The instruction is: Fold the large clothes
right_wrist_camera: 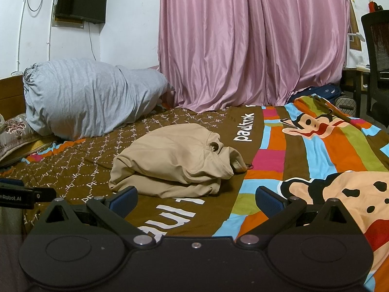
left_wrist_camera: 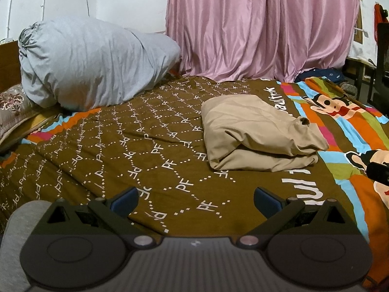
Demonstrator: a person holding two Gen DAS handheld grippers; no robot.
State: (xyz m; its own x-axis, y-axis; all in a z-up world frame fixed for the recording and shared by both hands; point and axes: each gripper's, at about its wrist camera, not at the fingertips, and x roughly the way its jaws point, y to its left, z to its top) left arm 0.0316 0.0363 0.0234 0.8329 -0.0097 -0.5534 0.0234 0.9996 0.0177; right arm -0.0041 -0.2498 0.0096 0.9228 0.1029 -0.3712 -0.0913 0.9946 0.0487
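Observation:
A beige garment [left_wrist_camera: 257,133] lies folded into a thick bundle on the brown patterned bedspread [left_wrist_camera: 150,146], right of centre in the left wrist view. It shows as the same beige garment [right_wrist_camera: 177,160] at centre-left in the right wrist view. My left gripper [left_wrist_camera: 195,198] is open over the bedspread, short of the bundle and to its left, holding nothing. My right gripper [right_wrist_camera: 195,198] is open too, just in front of the bundle's near edge, with nothing between its blue-padded fingers [right_wrist_camera: 124,198].
A big grey bundle of bedding [left_wrist_camera: 92,65] and a patterned pillow [left_wrist_camera: 12,107] lie at the head of the bed. Pink curtains [left_wrist_camera: 262,24] hang behind. A black chair [right_wrist_camera: 376,60] and a desk stand at the right. A wall TV [right_wrist_camera: 80,2] hangs at upper left.

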